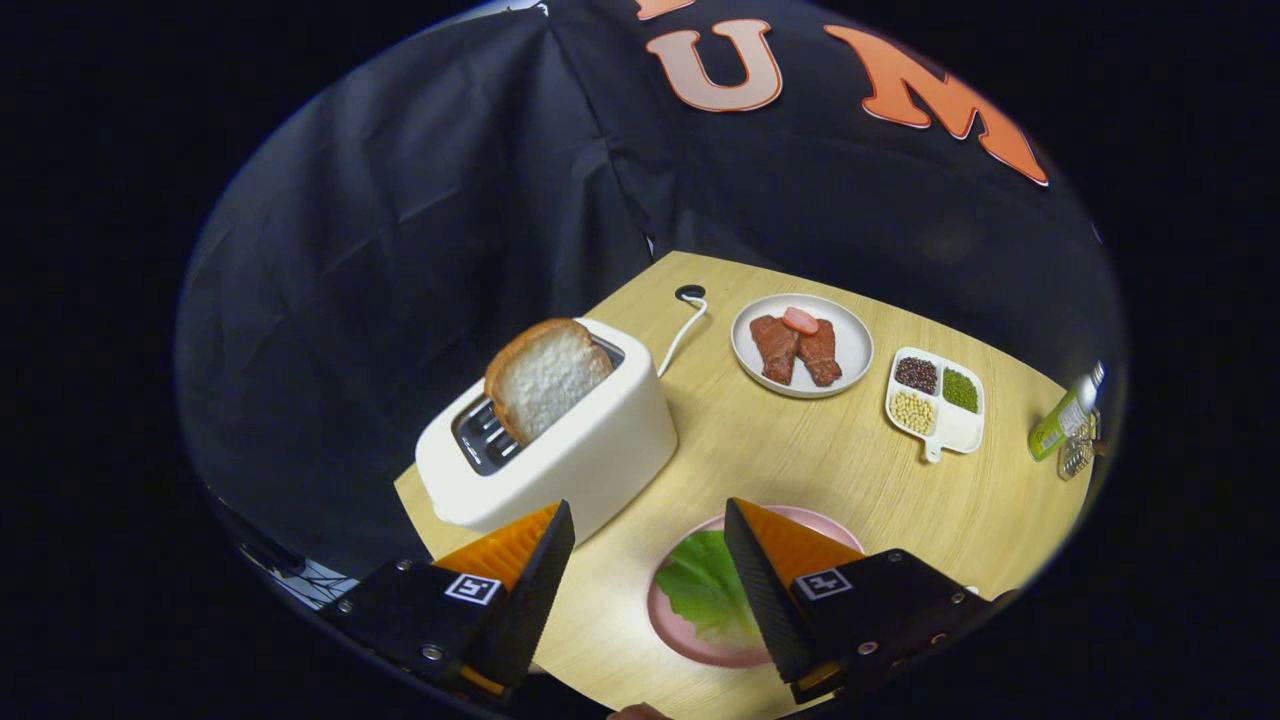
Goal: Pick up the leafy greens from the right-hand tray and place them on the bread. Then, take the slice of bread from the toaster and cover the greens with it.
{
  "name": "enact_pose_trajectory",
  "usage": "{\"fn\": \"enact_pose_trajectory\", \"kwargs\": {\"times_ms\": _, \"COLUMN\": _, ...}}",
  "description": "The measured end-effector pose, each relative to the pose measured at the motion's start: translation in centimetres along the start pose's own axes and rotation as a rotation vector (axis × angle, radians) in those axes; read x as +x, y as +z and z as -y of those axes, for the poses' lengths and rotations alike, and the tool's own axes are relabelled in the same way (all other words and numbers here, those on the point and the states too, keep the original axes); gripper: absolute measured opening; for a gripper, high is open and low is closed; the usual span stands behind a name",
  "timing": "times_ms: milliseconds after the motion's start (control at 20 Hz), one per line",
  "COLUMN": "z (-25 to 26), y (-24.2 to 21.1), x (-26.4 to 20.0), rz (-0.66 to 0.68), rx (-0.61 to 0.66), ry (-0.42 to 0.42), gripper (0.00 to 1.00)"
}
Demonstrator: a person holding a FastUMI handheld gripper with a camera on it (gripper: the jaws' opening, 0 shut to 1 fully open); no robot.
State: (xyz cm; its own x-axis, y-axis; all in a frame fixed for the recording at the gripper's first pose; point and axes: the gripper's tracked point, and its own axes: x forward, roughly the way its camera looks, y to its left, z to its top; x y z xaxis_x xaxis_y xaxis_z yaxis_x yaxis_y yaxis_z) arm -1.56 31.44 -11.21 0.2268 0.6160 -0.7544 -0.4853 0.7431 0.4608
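Observation:
A slice of bread (545, 377) stands upright in the slot of a white toaster (560, 440), just beyond my left finger. Leafy greens (705, 590) lie on a pink plate (672, 632) between my fingers, partly hidden by the right finger; I cannot tell whether bread lies under them. My gripper (650, 520) hangs open above the table with nothing between its fingers.
A white plate (850, 345) with pieces of meat and a pink slice stands beyond the toaster. To its right is a small divided dish (950, 425) of beans and seeds, then a green bottle (1060, 420). The toaster's cord (685, 335) runs to a hole in the wooden table (800, 460).

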Motion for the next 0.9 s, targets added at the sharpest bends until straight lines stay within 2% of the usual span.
{"fn": "enact_pose_trajectory", "kwargs": {"times_ms": 400, "z": -4.9, "y": 5.4, "x": 1.6, "rz": -0.03, "rx": 0.098, "ry": 0.062, "gripper": 0.94}}
{"fn": "enact_pose_trajectory", "kwargs": {"times_ms": 700, "z": -7.7, "y": 6.4, "x": 4.1, "rz": -0.118, "rx": 0.106, "ry": 0.071, "gripper": 0.93}}
{"fn": "enact_pose_trajectory", "kwargs": {"times_ms": 900, "z": -8.1, "y": 7.4, "x": 5.5, "rz": -0.149, "rx": 0.105, "ry": 0.024, "gripper": 0.92}}
